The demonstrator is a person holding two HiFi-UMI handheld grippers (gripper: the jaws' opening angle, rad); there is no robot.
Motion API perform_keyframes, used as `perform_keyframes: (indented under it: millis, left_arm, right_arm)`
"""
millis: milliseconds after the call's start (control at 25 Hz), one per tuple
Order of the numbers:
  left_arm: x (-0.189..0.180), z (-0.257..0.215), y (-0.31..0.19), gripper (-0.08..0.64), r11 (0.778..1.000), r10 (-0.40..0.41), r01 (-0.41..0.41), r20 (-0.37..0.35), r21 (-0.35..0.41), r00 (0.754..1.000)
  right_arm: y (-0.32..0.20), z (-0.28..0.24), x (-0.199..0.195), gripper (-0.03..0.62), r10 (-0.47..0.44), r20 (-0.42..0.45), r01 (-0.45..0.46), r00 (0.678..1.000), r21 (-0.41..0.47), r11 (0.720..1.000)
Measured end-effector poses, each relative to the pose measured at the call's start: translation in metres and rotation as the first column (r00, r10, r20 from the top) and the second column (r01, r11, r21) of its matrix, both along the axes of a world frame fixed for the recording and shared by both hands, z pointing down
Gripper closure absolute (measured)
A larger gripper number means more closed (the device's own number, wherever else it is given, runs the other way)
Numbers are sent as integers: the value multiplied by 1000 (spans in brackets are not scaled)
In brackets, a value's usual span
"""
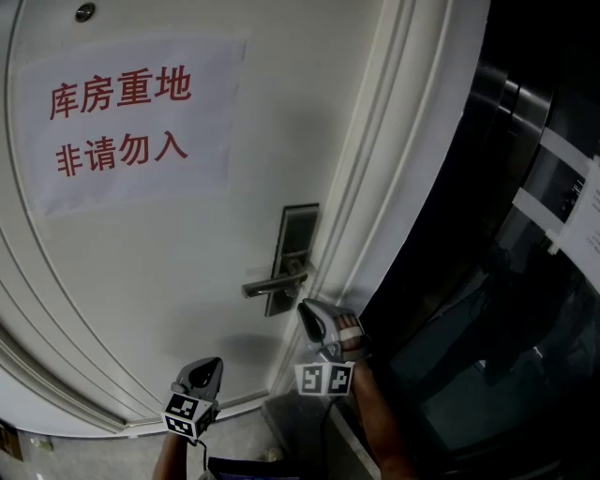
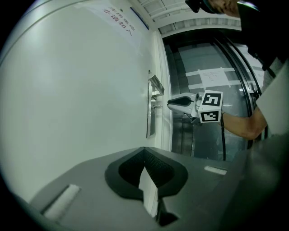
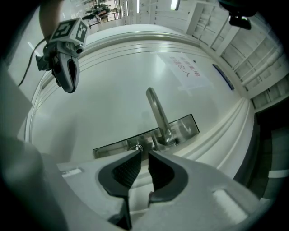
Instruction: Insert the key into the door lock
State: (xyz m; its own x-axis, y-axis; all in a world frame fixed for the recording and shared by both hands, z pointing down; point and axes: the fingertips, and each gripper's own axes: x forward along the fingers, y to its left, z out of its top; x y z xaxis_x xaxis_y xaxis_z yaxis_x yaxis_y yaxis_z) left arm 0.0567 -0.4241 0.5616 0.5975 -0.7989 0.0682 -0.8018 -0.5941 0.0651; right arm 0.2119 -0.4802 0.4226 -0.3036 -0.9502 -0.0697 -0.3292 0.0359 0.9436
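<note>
Door lock (image 1: 292, 255): was fitted to white door (image 1: 169, 281). Right gripper (image 3: 143, 153): was held just below lock, jaws narrowly apart, nothing gripped. Left gripper (image 2: 144, 151): farther below lock, was clamped on thin white piece (image 2: 151, 194).

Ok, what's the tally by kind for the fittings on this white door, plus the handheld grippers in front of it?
paper sign: 1
round metal fitting: 1
lock plate: 1
lever handle: 1
grippers: 2, the left gripper and the right gripper
Total: 6
</note>
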Motion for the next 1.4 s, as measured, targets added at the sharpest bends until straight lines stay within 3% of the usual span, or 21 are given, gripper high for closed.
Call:
perform_keyframes:
  millis: [120,280,560,800,1160,1400]
  left_arm:
    - [1,0,1,558,1000,6,-6,1,1,1000]
    - [4,0,2,558,1000,14,-14,4,1,1000]
    - [14,-1,3,558,999,40,-40,7,4,999]
    - [26,-1,3,558,998,65,-65,13,5,998]
    - [37,-2,6,558,996,88,-89,24,4,996]
    - [42,-5,7,558,995,100,-100,17,5,995]
  right_arm:
    - [6,1,4,591,6,28,-6,1000,-2,1000]
    - [15,2,12,591,-11,141,16,990,-38,999]
    - [38,-2,37,591,-14,375,49,927,-83,995]
    - [55,-2,56,591,-17,553,89,833,-102,991]
    - [71,40,82,591,33,782,155,623,-165,974]
    - [84,65,89,591,93,827,158,554,-214,964]
